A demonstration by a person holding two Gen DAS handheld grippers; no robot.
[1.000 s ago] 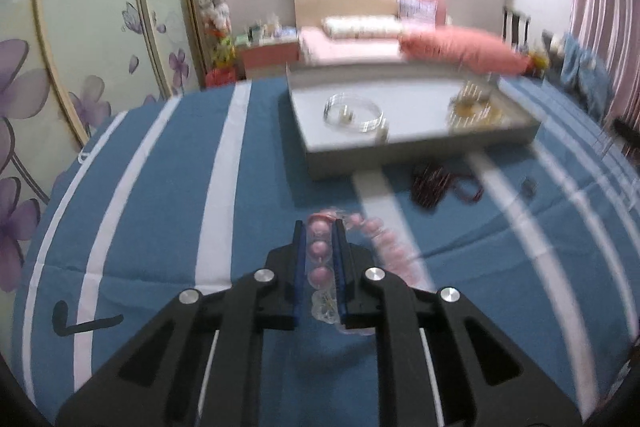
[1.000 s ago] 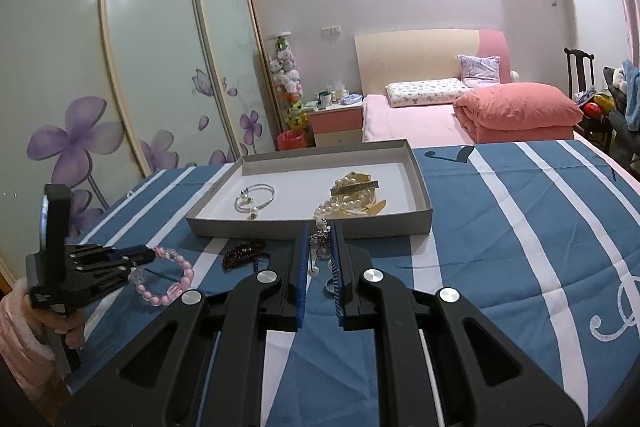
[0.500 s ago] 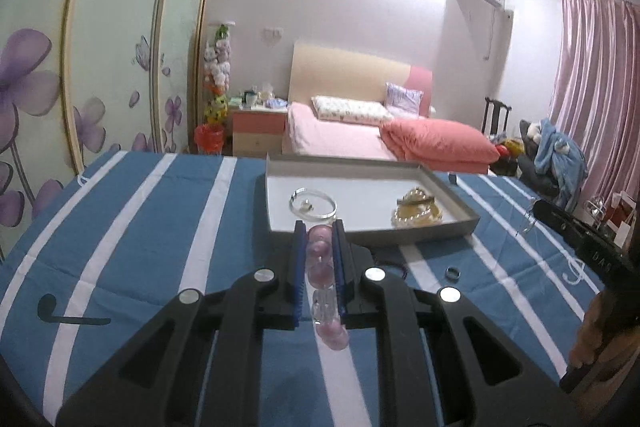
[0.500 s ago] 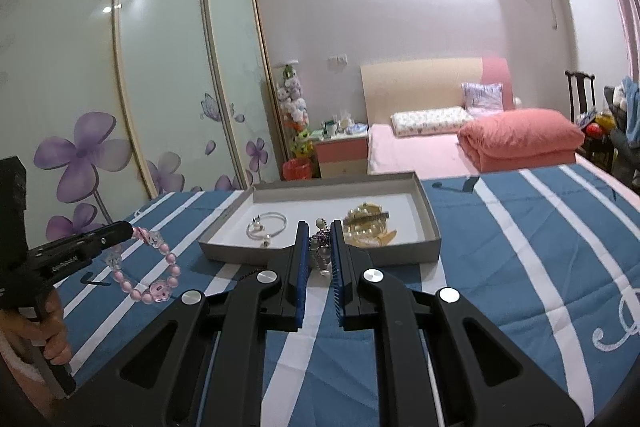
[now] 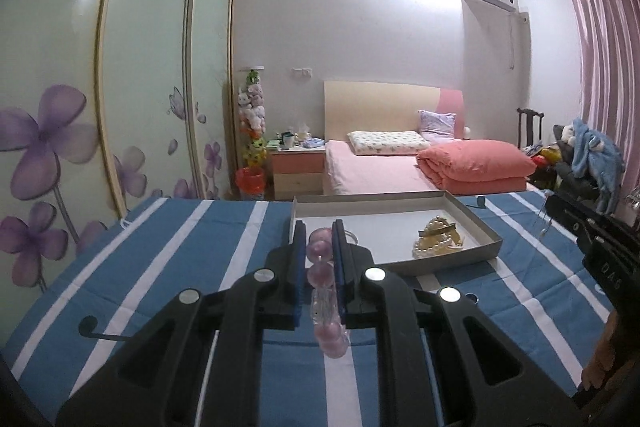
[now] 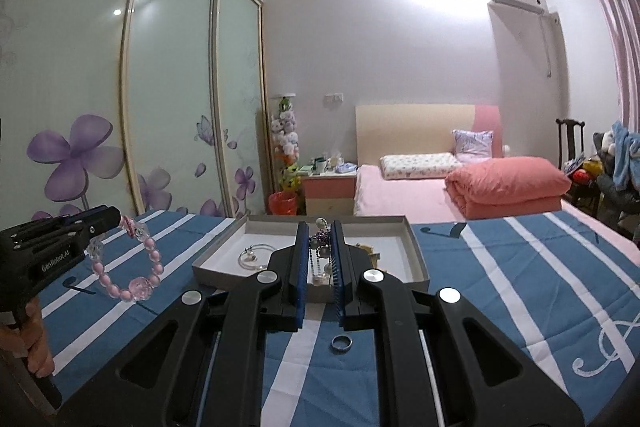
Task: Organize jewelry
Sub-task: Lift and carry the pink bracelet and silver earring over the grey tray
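Note:
My left gripper (image 5: 318,231) is shut on a pink bead bracelet (image 5: 320,273), whose beads sit in a row between the fingers. In the right wrist view the bracelet (image 6: 130,271) hangs as a loop from the left gripper (image 6: 114,218), above the striped bedspread and left of the tray. My right gripper (image 6: 319,229) is shut on a thin chain with pearls and purple beads (image 6: 320,251), held just before the grey tray (image 6: 416,255). The tray (image 5: 476,227) holds a pearl and gold piece (image 5: 438,241) and a silver bangle (image 6: 254,255).
A silver ring (image 6: 341,343) lies on the blue and white striped bedspread (image 6: 520,267) under my right gripper. A person's hand (image 6: 34,343) holds the left gripper's handle. Sliding wardrobe doors stand at the left, with a pink bed and a nightstand beyond.
The left gripper has risen off the bedspread and tipped up with the bracelet, which now hangs free. The right gripper has tipped up a little with the chain still in it.

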